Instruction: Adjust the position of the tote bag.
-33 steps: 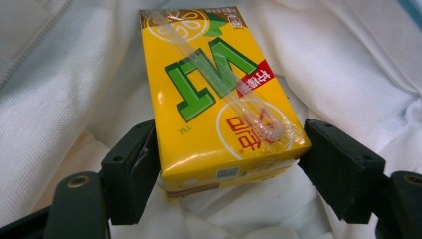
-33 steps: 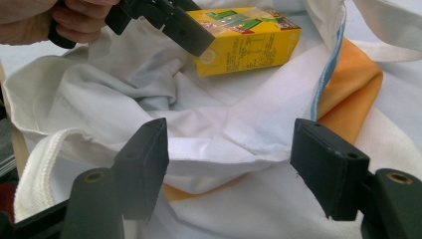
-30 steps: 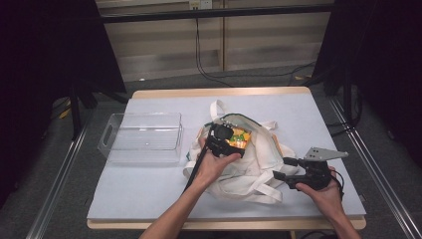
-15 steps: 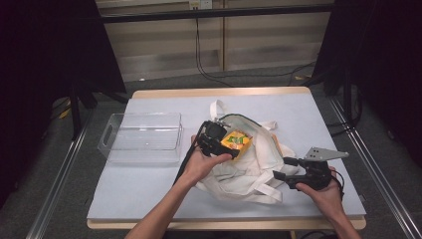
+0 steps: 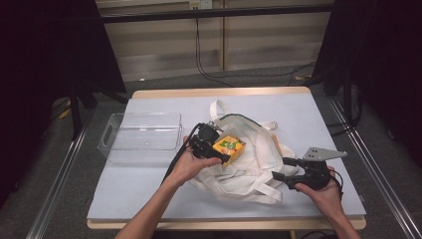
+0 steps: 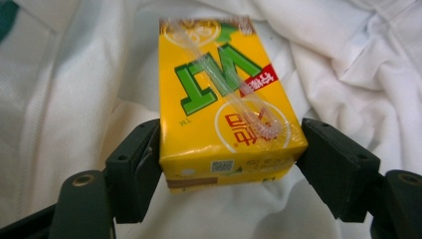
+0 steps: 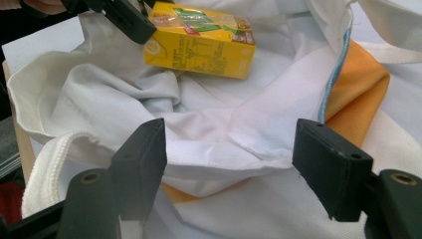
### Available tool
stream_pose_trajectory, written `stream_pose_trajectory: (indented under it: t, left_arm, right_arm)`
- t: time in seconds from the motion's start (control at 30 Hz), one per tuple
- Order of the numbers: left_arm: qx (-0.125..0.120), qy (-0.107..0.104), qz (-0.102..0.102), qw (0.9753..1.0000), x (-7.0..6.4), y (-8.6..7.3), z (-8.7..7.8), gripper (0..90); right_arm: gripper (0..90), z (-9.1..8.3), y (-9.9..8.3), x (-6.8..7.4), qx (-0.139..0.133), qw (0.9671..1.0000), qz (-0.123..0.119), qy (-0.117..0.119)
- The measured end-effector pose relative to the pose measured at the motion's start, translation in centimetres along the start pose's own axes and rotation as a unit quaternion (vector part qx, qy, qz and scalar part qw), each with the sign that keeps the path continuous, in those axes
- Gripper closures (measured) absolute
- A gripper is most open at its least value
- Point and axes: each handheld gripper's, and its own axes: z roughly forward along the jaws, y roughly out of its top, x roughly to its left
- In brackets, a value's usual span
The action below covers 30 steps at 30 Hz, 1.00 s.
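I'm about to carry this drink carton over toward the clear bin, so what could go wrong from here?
The left gripper pinches only the carton's near end, so the long free part may swing or slip out. The straw taped on top could snag the bag's folds close beneath. The right gripper stands open around the bag's rim, not clamping it, so the cloth may drag along toward the clear bin.

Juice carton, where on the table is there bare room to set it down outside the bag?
Bare table lies in front of the clear bin, left of the white bag, and along the far edge. The bin's floor looks bare too. The middle is crowded: bag, left gripper holding the juice carton, right gripper.
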Motion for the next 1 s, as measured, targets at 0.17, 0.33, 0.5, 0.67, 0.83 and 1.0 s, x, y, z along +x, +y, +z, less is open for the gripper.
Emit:
stream_pose_trajectory:
  t: [0.17,0.33,0.5,0.67,0.83,1.0]
  left_arm:
    - [-0.016,0.007,0.016,0.9997,-0.3,-0.3,0.4,27.1]
    - [-0.033,0.01,0.001,0.9994,-0.4,-0.6,0.5,25.9]
    - [-0.055,0.01,0.003,0.9984,-0.5,-1.0,0.3,17.7]
    - [-0.103,0.026,0.027,0.994,-0.9,-1.6,-0.7,13.4]
    - [-0.164,0.027,0.035,0.9855,-1.0,-3.3,-0.6,14.7]
    - [-0.2,0.028,0.043,0.9785,-0.9,-4.4,-0.2,14.8]
  right_arm:
    - [28.8,0.0,0.0,0.0,0.001,1.0,0.001,-0.002]
    - [28.7,0.0,0.0,0.0,-0.001,1.0,0.004,-0.005]
    - [28.5,0.0,-0.1,0.0,0.001,1.0,0.001,-0.002]
    - [28.4,0.0,-0.1,0.0,0.001,1.0,0.003,-0.001]
    - [28.5,0.0,-0.1,0.0,0.001,1.0,0.0,-0.001]
    - [28.4,0.1,-0.1,0.1,0.003,1.0,0.002,0.001]
